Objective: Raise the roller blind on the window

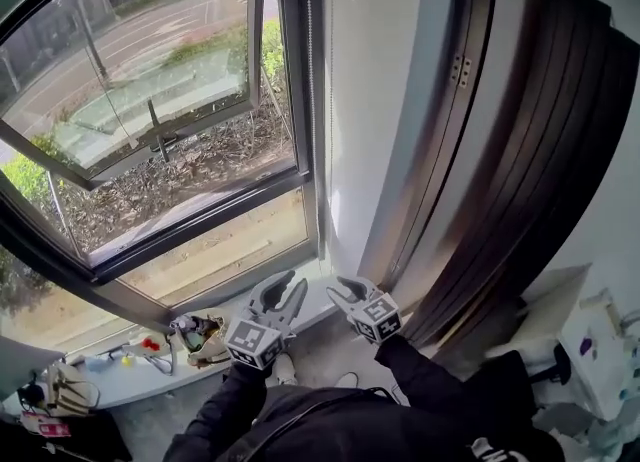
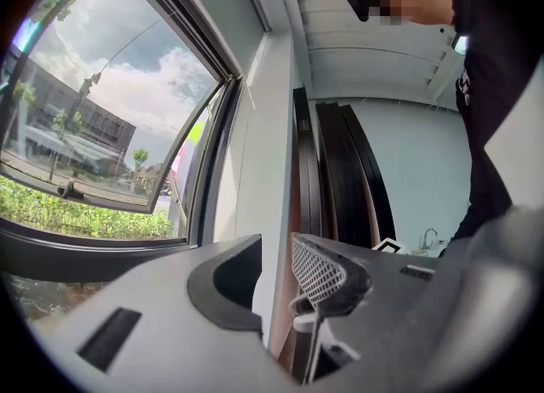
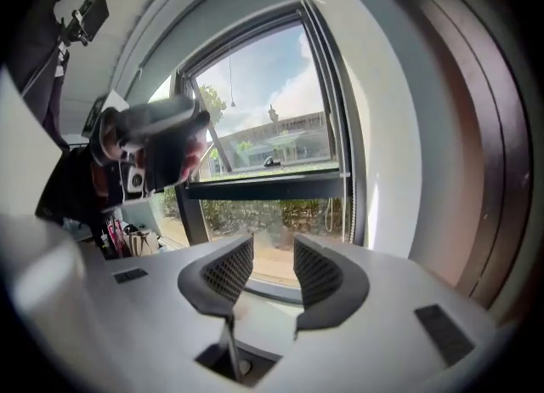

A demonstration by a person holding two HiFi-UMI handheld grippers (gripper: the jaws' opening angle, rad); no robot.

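Observation:
The window (image 1: 180, 100) has a dark frame and a tilted-open sash, and its glass is uncovered; no blind fabric hangs across it in any view. A thin beaded cord (image 1: 309, 70) runs down the frame's right edge, and it also shows in the right gripper view as the cord (image 3: 344, 200). My left gripper (image 1: 287, 288) is held level below the sill corner, open and empty (image 2: 276, 268), pointing at the white wall strip beside the window (image 2: 102, 128). My right gripper (image 1: 349, 288) is just to its right, open with nothing between its jaws (image 3: 274, 268), and faces the window (image 3: 263, 128).
Dark folded curtain panels (image 1: 520, 170) stand to the right of a white wall pier (image 1: 370, 100). Small cluttered items (image 1: 195, 338) lie on the windowsill (image 1: 130, 375). A white desk with objects (image 1: 590, 340) is at the far right. My dark sleeves fill the bottom of the head view.

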